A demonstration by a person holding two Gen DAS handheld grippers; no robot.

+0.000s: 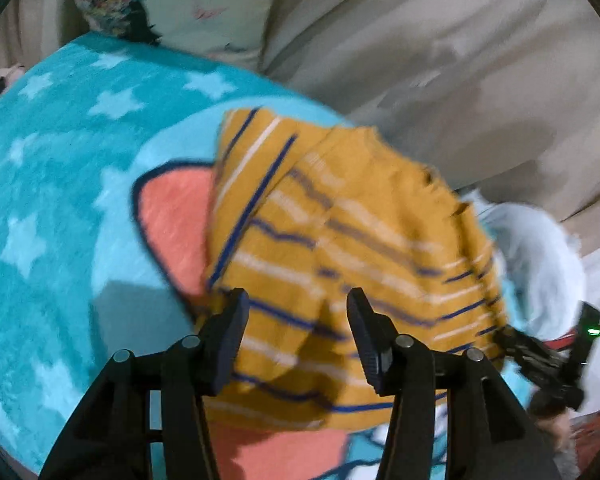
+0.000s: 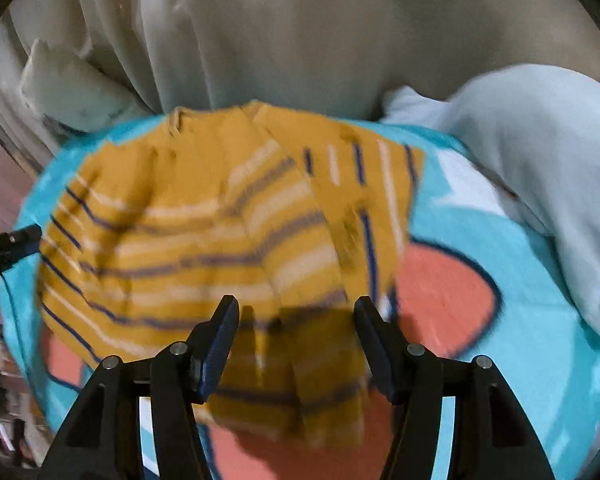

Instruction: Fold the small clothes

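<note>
On the left of the scene, the left tongs (image 1: pixel 296 320) stand released, jaws apart over the near left edge of the mustard striped garment (image 1: pixel 340 248); cloth shows between the jaws, but the pads do not appear to press it. The garment lies on a turquoise star-patterned blanket (image 1: pixel 60 200) with a coral and dark-outlined figure, its near hem bunched and wrinkled in the left wrist view.

Toward the middle, the garment (image 2: pixel 204 240) looks partly doubled over: a side panel with stripes running the other way lies across the body on the scene's right in the right wrist view, so at least one fold seems to be in. The whole is still broad and uneven, with creases across the body, and the pictures are blurred, so the exact number of layers cannot be told.

On the right, the right tongs (image 2: pixel 296 320) are likewise released, jaws spread over the near right part of the garment, a shadowed flap between them without visible pinch. A pale blue cloth (image 2: pixel 540 168) lies at the far right on the blanket, just beside the garment, apparently not folded. Beige drapery (image 2: pixel 300 40) fills the far side.

Judged from this, the fold is under way, not finished: the garment still needs smoothing and another fold, and the pale cloth seems to wait.
</note>
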